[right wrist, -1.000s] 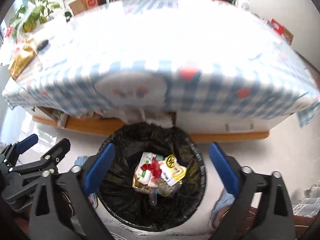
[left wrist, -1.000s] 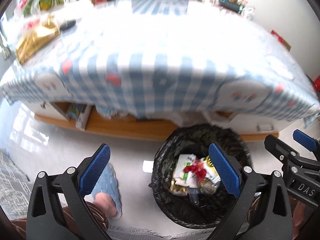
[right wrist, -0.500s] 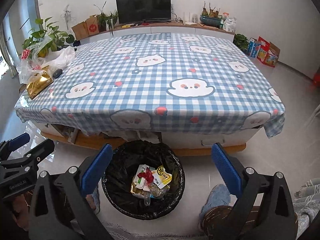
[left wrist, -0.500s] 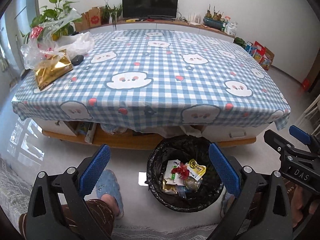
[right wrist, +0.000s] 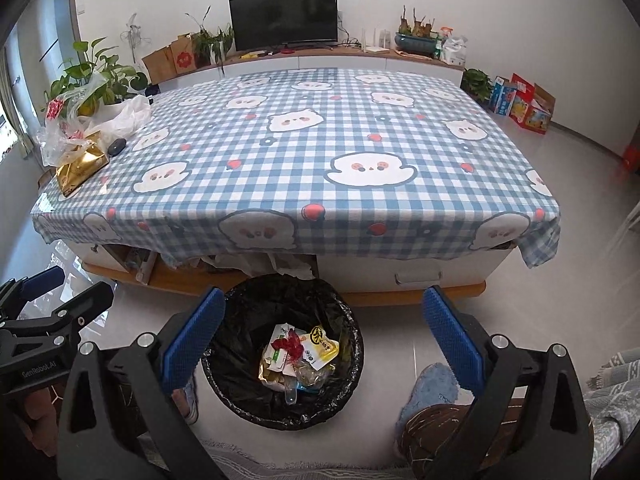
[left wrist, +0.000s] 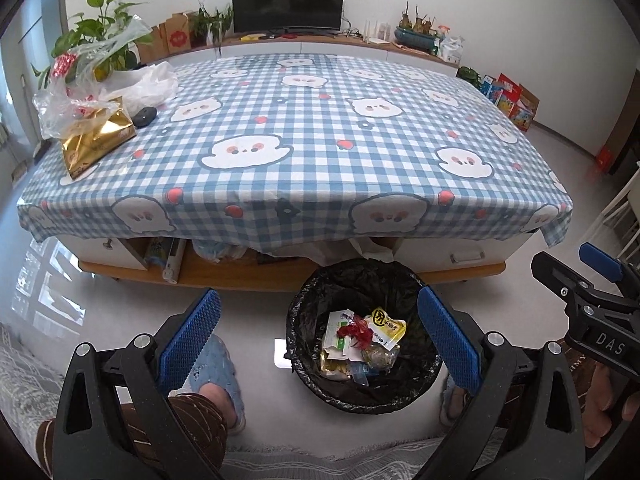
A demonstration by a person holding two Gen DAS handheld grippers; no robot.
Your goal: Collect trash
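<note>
Both my grippers, left (left wrist: 318, 336) and right (right wrist: 324, 334), gape empty. The gold bag (left wrist: 98, 140) looks light, crinkly, slippery; I'd pinch its top edge.

Both grippers held side by side — empty.
Black left gripper with blue pads (left wrist: 318, 338) and its right twin (right wrist: 320, 336) gape wide (nothing between fingers).

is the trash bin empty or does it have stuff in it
Not empty: wrappers lie at the bottom of the black-lined bin, far from full.
</note>
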